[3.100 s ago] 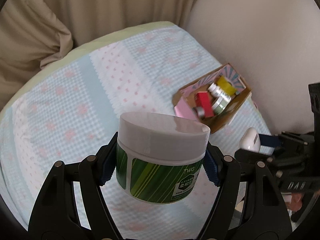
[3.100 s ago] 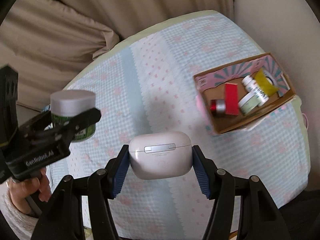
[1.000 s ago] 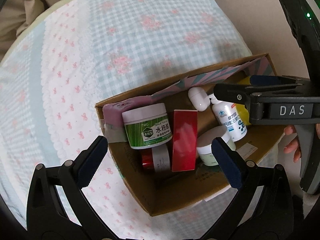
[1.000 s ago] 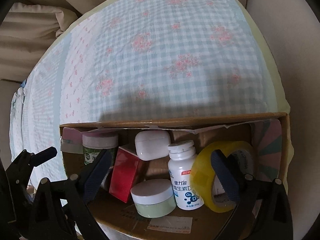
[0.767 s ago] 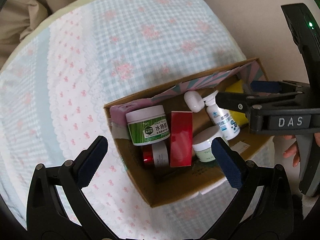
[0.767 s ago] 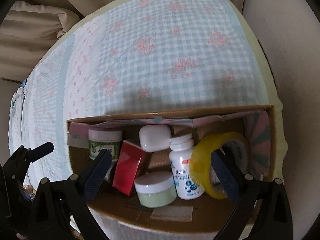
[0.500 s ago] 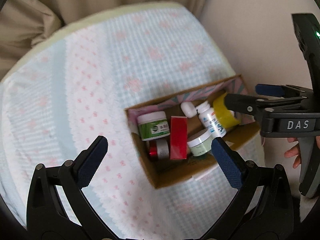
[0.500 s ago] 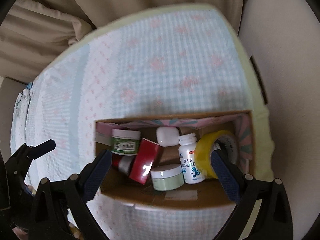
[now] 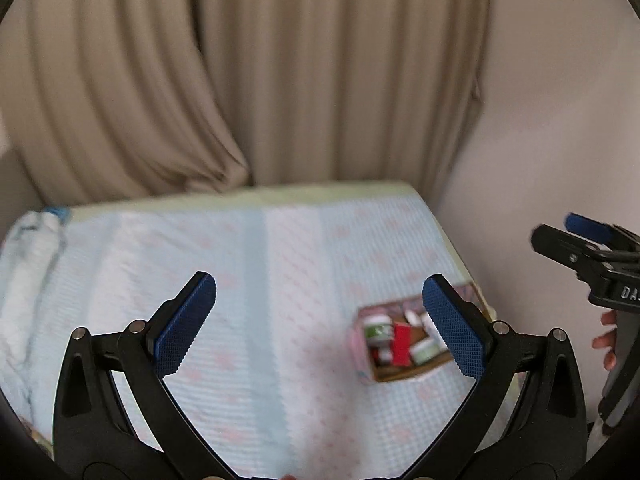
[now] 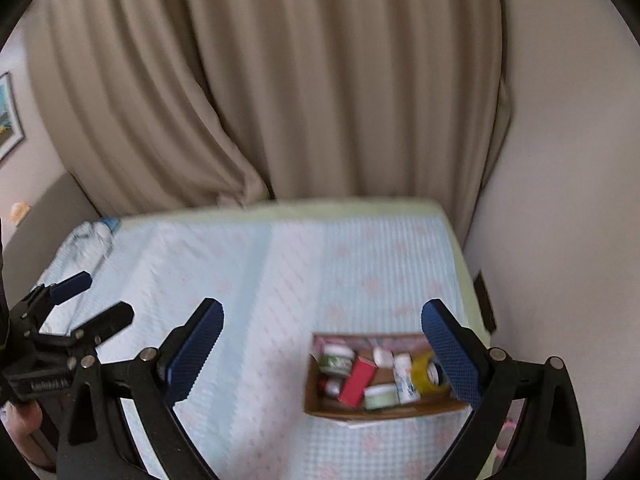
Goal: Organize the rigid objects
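Box: the cardboard box [image 10: 384, 404] sits on the bed [image 10: 256, 280] near its right edge, long side running left to right.
Inside: green jar [image 10: 335, 364], red box [image 10: 357, 376], white bottle [image 10: 405, 378], yellow tape [image 10: 423, 372]; all blurry.
Left claw [image 9: 320, 322]: spread wide, holding nothing.
Right claw [image 10: 322, 354]: spread wide, holding nothing.

We see the cardboard box [image 10: 320, 403] resting on the bed near its right edge, holding a green-labelled jar [image 10: 336, 364], red box [image 10: 357, 381], white bottle [image 10: 405, 380] and, seemingly, yellow tape [image 10: 421, 374].
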